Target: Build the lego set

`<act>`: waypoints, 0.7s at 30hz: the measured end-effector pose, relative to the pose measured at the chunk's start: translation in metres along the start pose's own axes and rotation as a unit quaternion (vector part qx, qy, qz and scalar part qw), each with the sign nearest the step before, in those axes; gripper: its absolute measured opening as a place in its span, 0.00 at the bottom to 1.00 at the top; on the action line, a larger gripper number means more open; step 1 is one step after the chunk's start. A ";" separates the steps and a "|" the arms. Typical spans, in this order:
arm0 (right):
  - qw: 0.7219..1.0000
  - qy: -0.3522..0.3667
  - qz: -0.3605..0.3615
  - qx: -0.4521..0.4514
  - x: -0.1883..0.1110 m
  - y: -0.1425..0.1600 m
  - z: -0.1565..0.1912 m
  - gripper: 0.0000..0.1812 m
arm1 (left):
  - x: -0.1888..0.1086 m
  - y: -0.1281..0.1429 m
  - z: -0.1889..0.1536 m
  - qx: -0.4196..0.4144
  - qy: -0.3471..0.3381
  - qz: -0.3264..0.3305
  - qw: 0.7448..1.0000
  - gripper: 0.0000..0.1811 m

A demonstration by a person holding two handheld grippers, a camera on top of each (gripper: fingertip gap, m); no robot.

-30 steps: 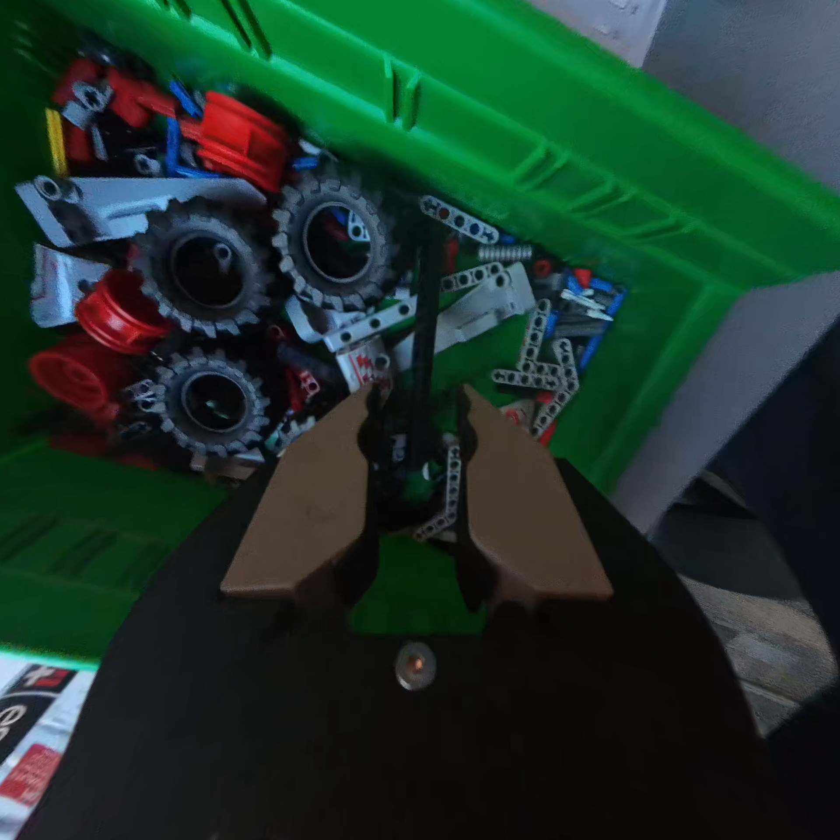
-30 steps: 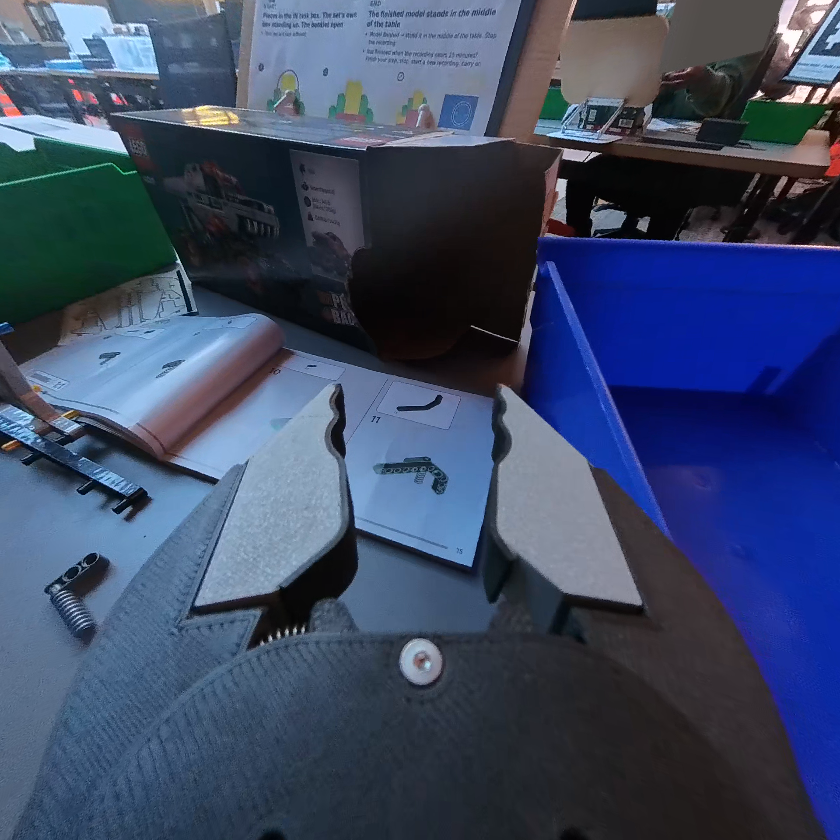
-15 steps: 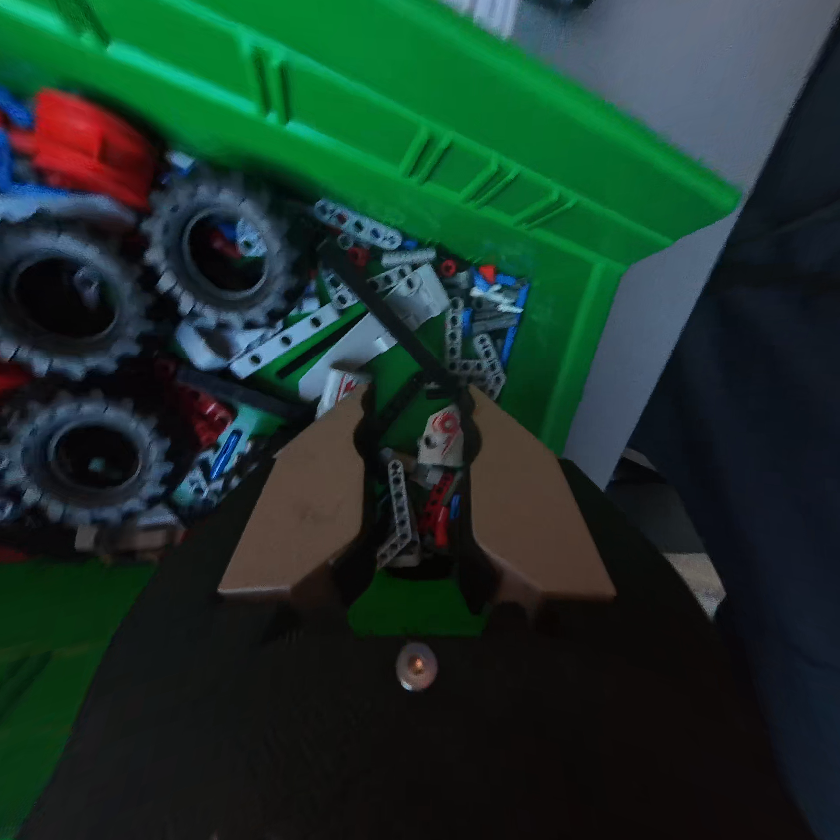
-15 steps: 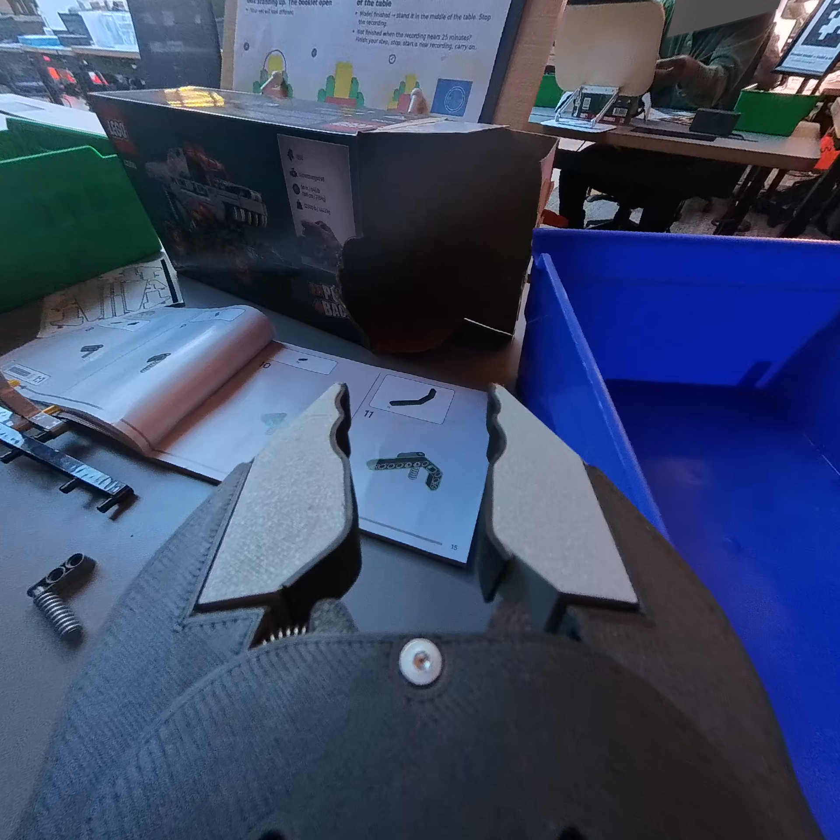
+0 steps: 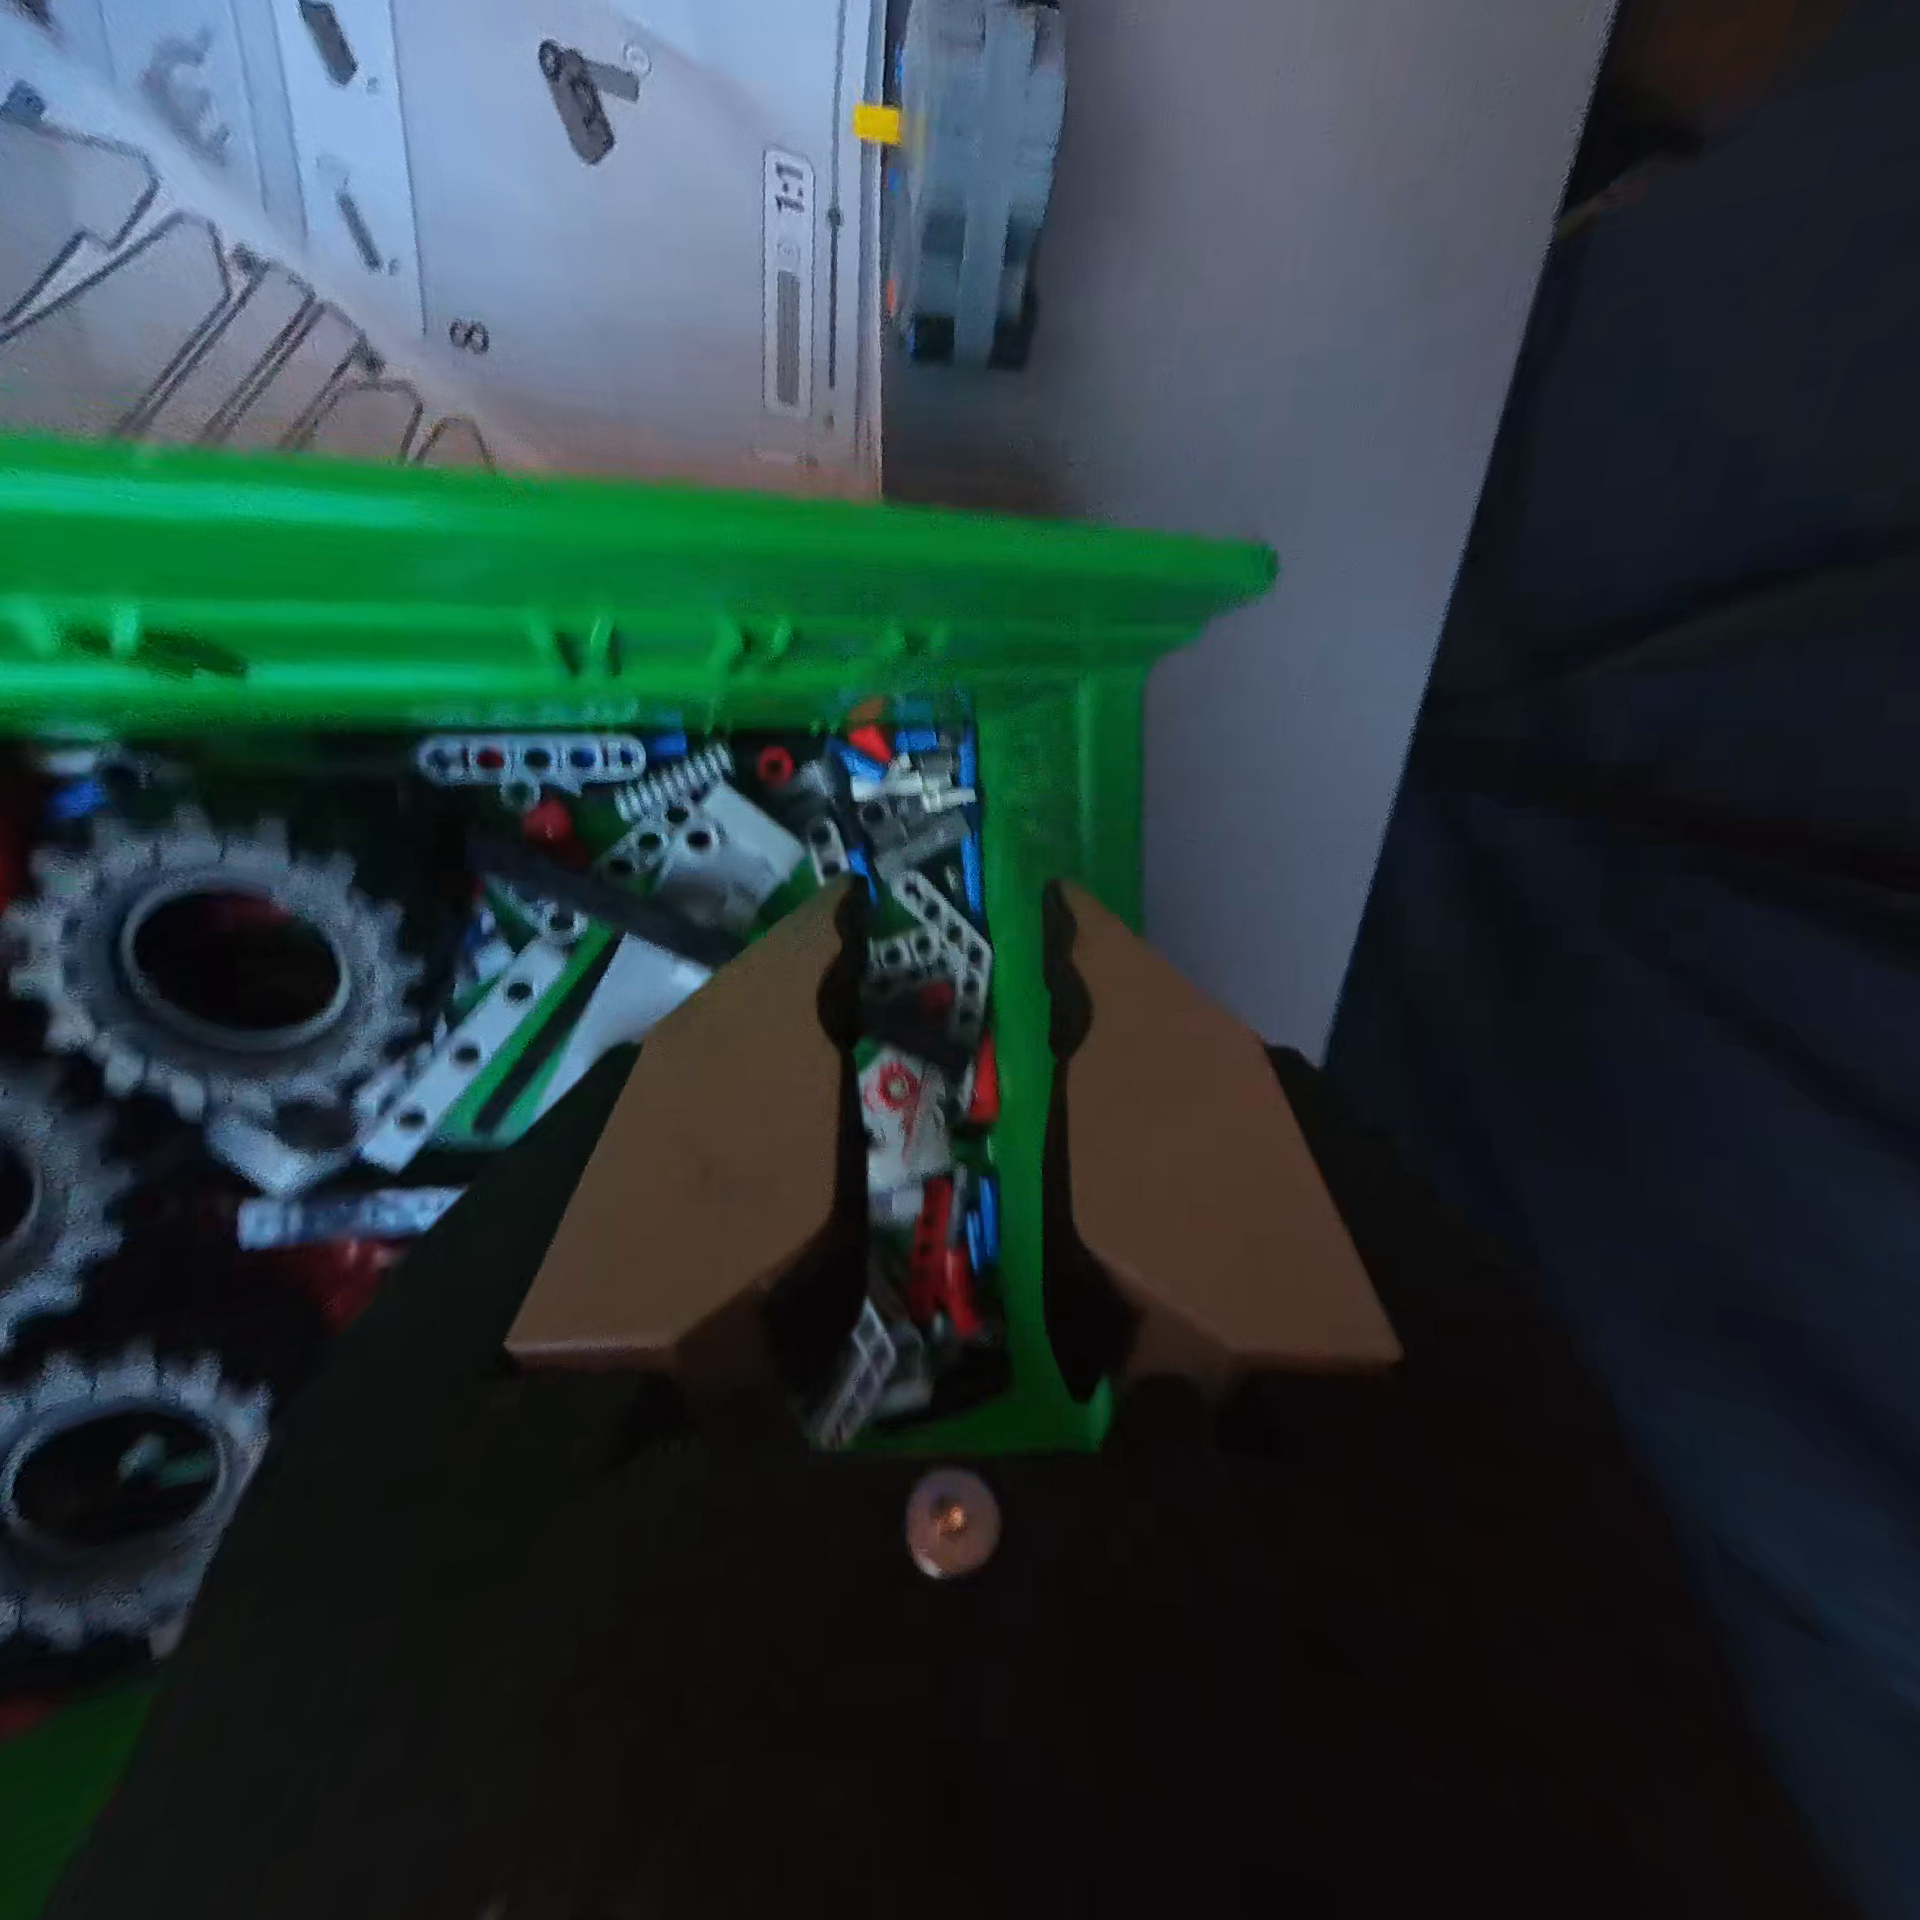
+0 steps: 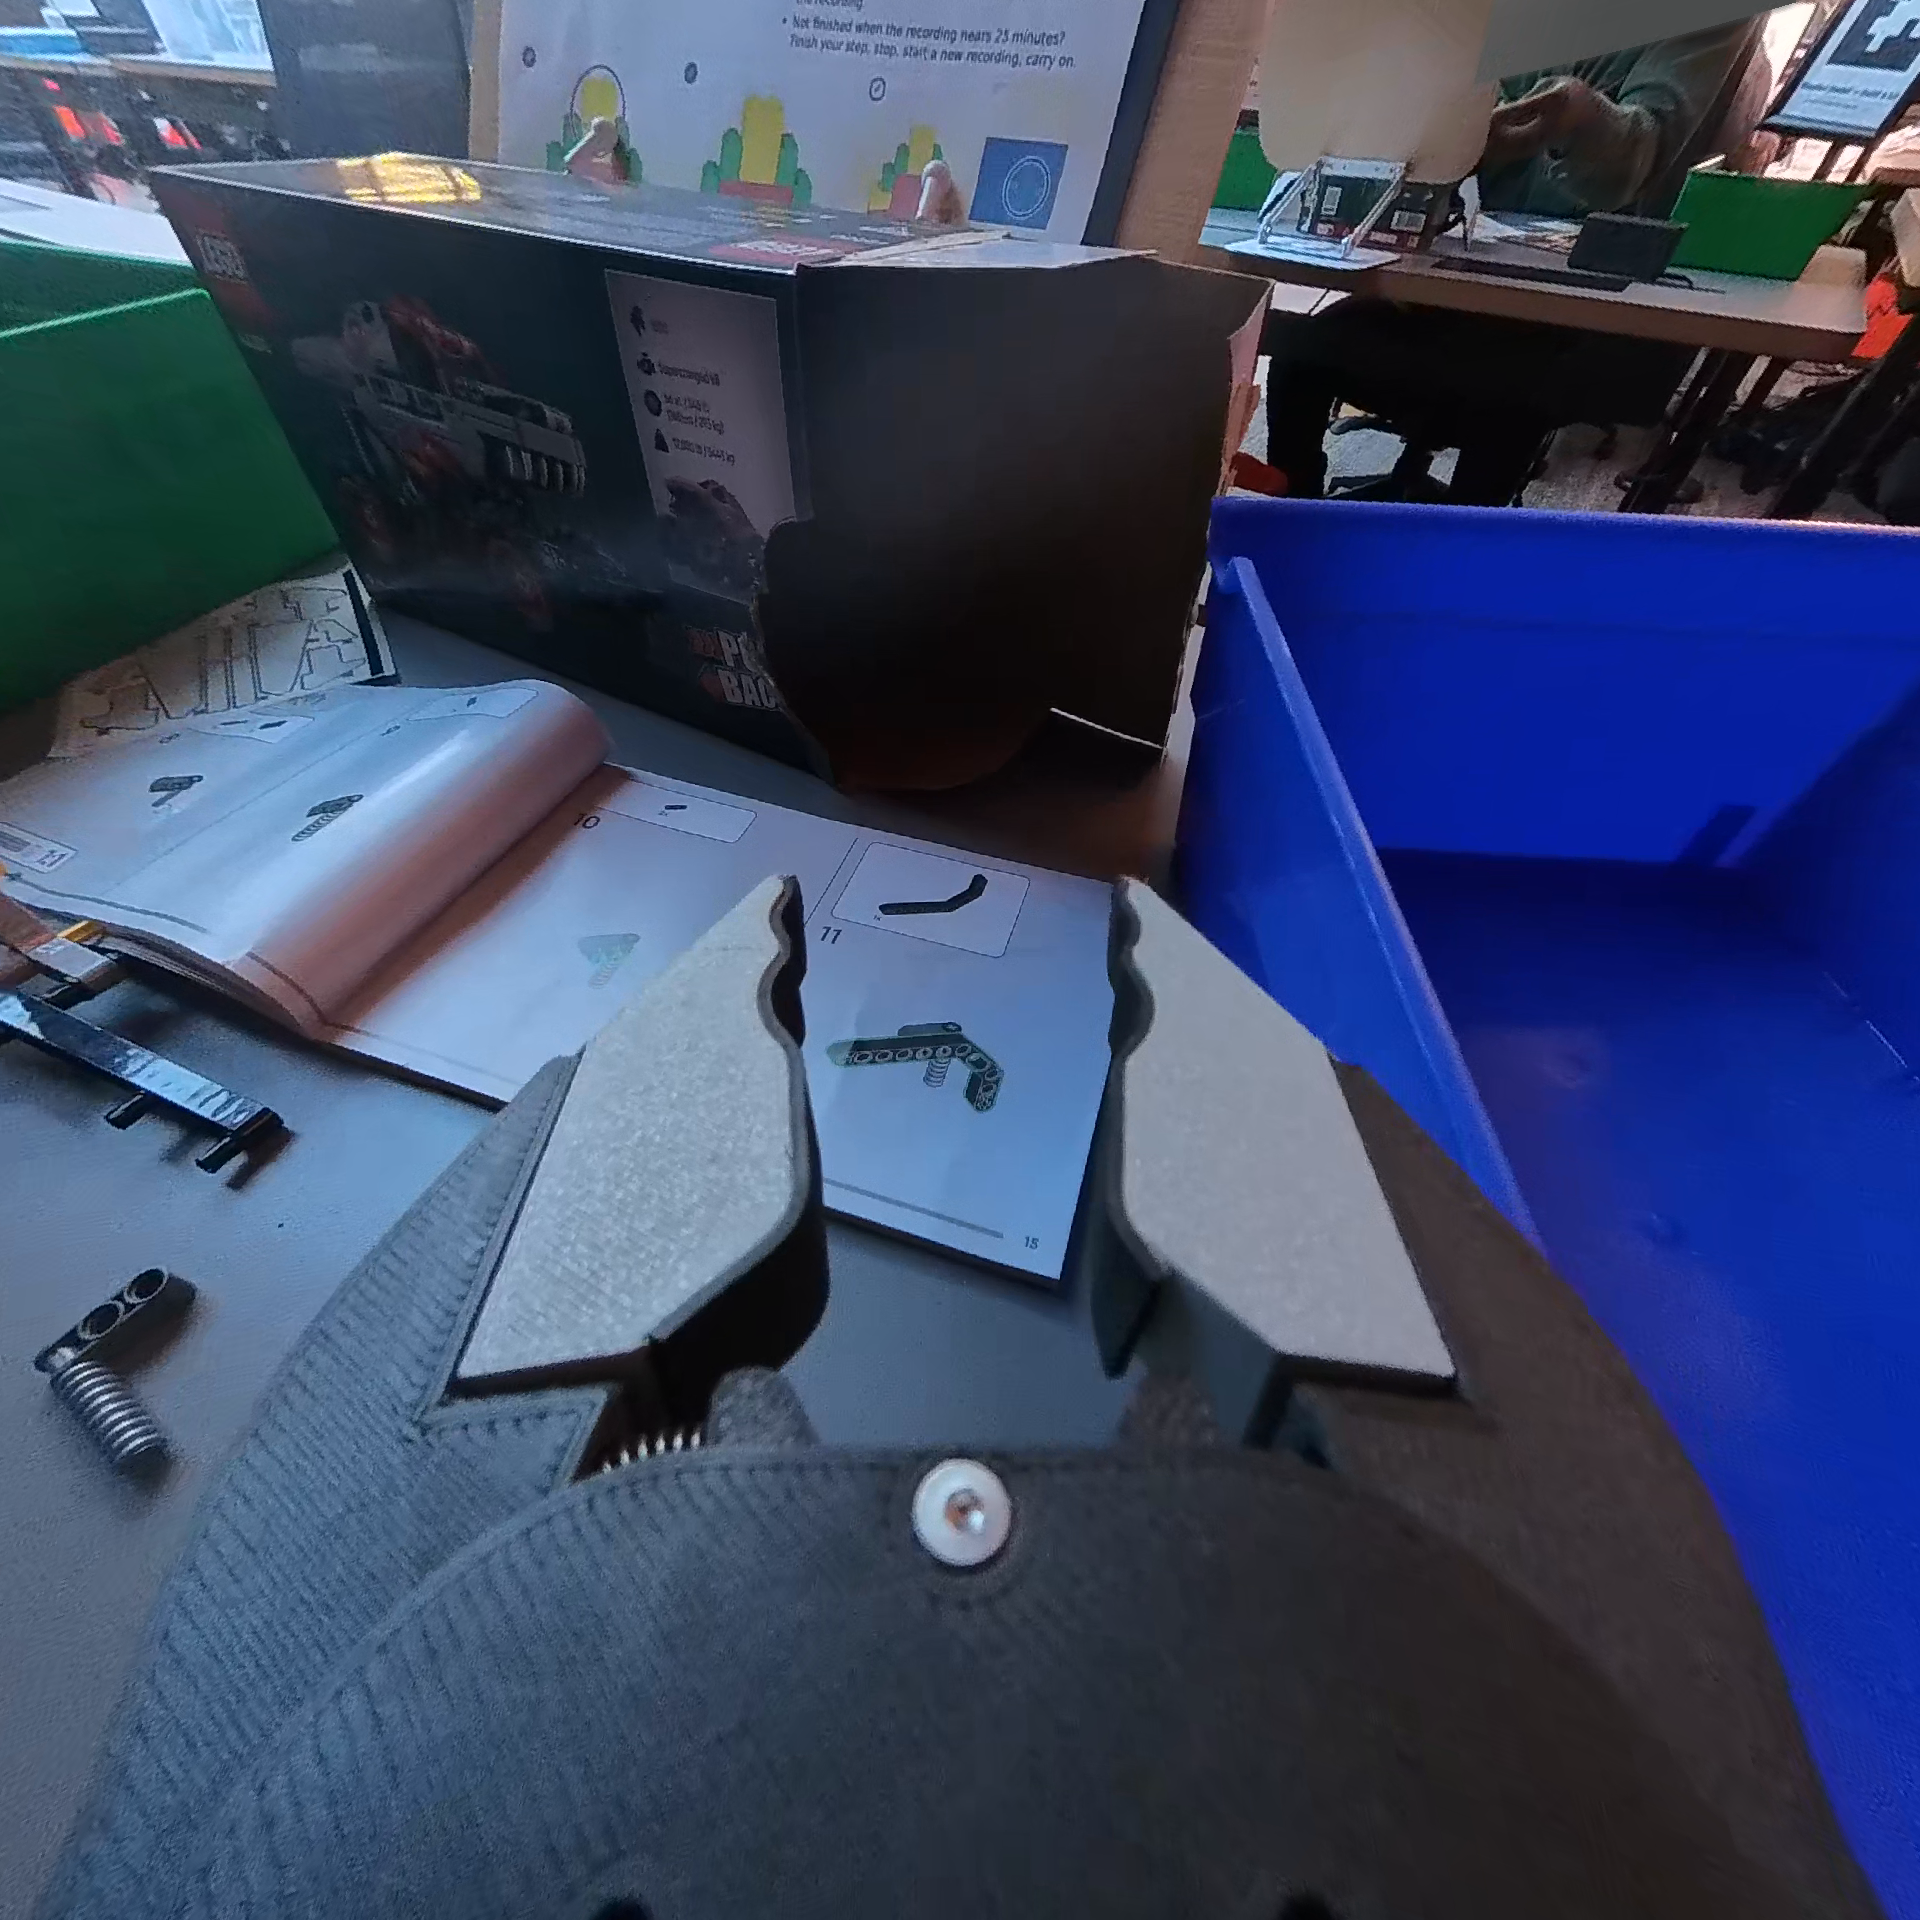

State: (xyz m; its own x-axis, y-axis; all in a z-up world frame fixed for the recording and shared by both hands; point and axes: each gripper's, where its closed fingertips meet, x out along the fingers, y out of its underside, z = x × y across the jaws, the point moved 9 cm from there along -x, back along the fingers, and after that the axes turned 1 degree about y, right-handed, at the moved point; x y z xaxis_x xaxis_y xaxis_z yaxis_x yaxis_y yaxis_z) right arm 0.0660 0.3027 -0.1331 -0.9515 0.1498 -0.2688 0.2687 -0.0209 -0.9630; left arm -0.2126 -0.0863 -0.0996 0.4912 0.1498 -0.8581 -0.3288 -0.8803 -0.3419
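My left gripper (image 5: 951, 904) is open and empty, hovering over the right corner of the green bin (image 5: 623, 582). The bin holds several black tyres (image 5: 229, 956), red hubs, grey holed beams (image 5: 925, 956), a dark long beam (image 5: 603, 894) and small red and blue pieces. My right gripper (image 6: 956, 904) is open and empty, low over the table in front of the open instruction booklet (image 6: 665, 904). A long black beam with pins (image 6: 135, 1070) and a short black connector with a spring (image 6: 104, 1361) lie on the table to its left.
The dark set box (image 6: 623, 436) stands behind the booklet. An empty blue bin (image 6: 1558, 727) is close on the right. The green bin's wall (image 6: 125, 468) is at the left. A person sits at a table behind (image 6: 1621, 114). The booklet page (image 5: 520, 208) shows beyond the green rim. Left tips to right tips: about 40 cm.
My left gripper has swung to the right across the bin, from the tyres to the right corner, its gap unchanged. My right gripper has barely moved and stays open.
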 end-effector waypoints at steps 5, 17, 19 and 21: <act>1.000 0.000 -0.007 -0.003 -0.002 0.000 0.001 0.31 | 0.037 -0.003 0.017 -0.007 0.005 0.051 0.999 0.06; 1.000 -0.016 -0.006 0.005 -0.002 0.000 0.002 0.30 | -0.005 0.016 0.020 -0.049 -0.012 -0.020 0.999 0.00; 1.000 -0.016 -0.005 0.004 -0.002 0.000 0.002 0.30 | 0.006 0.012 0.017 -0.045 0.012 -0.009 0.999 0.00; 1.000 -0.015 -0.004 0.003 -0.002 0.000 0.002 0.30 | 0.015 0.012 0.018 -0.032 -0.001 0.018 0.999 0.00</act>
State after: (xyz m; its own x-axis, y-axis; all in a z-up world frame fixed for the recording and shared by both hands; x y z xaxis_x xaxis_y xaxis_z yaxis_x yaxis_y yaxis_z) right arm 0.0672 0.3003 -0.1328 -0.9576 0.1194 -0.2622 0.2610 -0.0259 -0.9650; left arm -0.2233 -0.0862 -0.1236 0.4774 0.1179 -0.8707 -0.2937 -0.9125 -0.2846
